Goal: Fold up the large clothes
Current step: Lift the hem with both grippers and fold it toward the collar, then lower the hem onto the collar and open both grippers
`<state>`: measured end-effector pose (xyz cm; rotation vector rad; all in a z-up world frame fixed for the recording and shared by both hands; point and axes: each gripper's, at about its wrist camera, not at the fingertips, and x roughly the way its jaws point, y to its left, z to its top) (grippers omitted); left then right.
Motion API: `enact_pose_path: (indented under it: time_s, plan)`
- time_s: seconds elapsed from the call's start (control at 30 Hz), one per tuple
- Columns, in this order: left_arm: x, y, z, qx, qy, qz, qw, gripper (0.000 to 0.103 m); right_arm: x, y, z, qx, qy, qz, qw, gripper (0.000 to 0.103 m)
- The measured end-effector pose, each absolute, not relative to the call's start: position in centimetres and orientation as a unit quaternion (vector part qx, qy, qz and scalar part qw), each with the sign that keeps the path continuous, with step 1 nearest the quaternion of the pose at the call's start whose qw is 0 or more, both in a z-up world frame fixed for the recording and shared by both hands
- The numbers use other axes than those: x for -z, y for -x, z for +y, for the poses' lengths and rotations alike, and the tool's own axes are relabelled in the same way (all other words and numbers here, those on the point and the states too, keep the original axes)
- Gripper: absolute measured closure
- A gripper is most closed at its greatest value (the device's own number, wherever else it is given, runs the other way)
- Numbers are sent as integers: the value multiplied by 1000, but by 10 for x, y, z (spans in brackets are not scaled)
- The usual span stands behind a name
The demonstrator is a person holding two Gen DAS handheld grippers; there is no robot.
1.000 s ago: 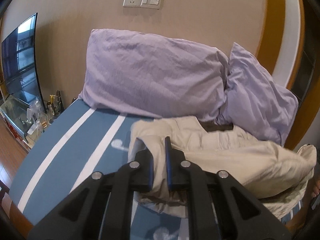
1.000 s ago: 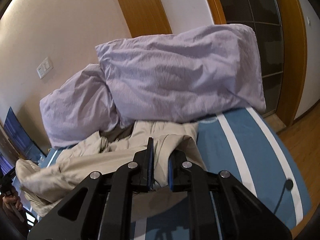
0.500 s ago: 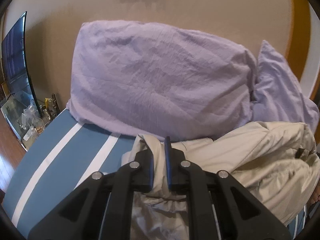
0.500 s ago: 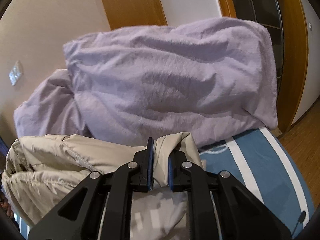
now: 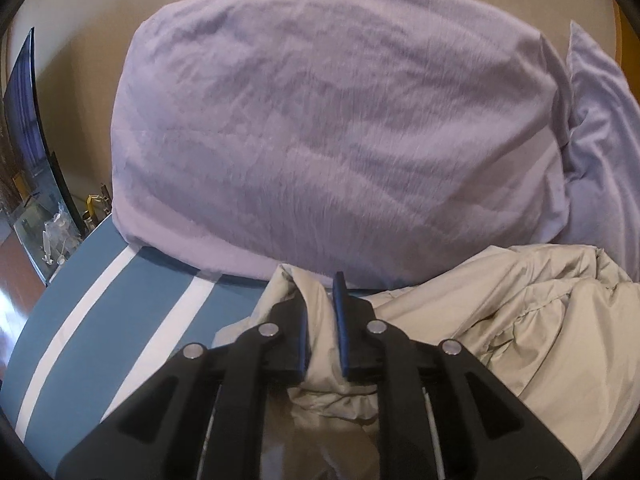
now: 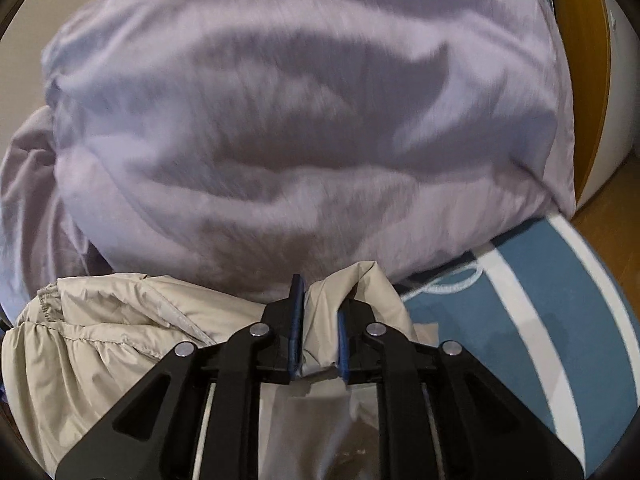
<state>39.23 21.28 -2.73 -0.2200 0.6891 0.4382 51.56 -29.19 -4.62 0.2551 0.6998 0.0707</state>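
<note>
Against the pillow, both tools have seemingly carried the jacket closer

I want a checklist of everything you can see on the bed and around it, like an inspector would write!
Surface: blue bedsheet with white stripes, bare on the left in the left wrist view.
Job's things: beige crumpled jacket bunched against the pillows, one edge pinched in each gripper.
Clutter: two lilac wrinkled pillows, one large, one behind it.
Grippers: left gripper shut on jacket fabric; right gripper shut on jacket fabric.
Cables: nothing seen.
Surroundings: beige wall, dark curved screen with small items on a glass shelf below, orange-brown wooden trim, wooden floor.
</note>
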Motion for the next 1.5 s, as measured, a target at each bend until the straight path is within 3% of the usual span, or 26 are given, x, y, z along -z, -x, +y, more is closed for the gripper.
enact_pose_path:
  time_s: [0.1,0.17,0.2,0.23,0.3,0.63,1.0,1.03,1.1,1.17,1.23,1.5]
  plan:
    - [30,-394,215,-208,120,346,907,80,47,-515,-299,-35,-144,353,924,65]
    - [27,-392,217,-203,128,348,906,73,35,-505,-305,-28,-151,338,929,43]
    - [25,-391,217,-203,129,347,906,64,30,-500,-306,-28,-151,328,932,42]
    - [21,-388,216,-209,125,343,907,44,22,-493,-307,-32,-149,317,936,42]
    - [11,-380,212,-236,103,319,912,26,10,-482,-301,-50,-146,310,938,42]
    - [-14,-361,147,-178,44,318,930,24,11,-465,-191,-180,-86,365,909,42]
    - [-1,-365,90,-117,20,340,933,22,43,-462,-103,-203,-23,412,888,42]
    - [0,-366,90,-113,24,342,933,22,47,-463,-99,-200,-16,414,888,44]
    - [4,-367,89,-108,32,345,932,22,56,-464,-91,-202,-9,418,886,63]
    - [6,-368,88,-105,35,347,931,22,62,-466,-86,-201,-4,420,885,88]
    - [7,-368,86,-101,36,346,932,22,61,-467,-82,-195,3,412,890,96]
    - [6,-371,81,-91,39,339,935,22,36,-478,-82,-181,-25,367,912,100]
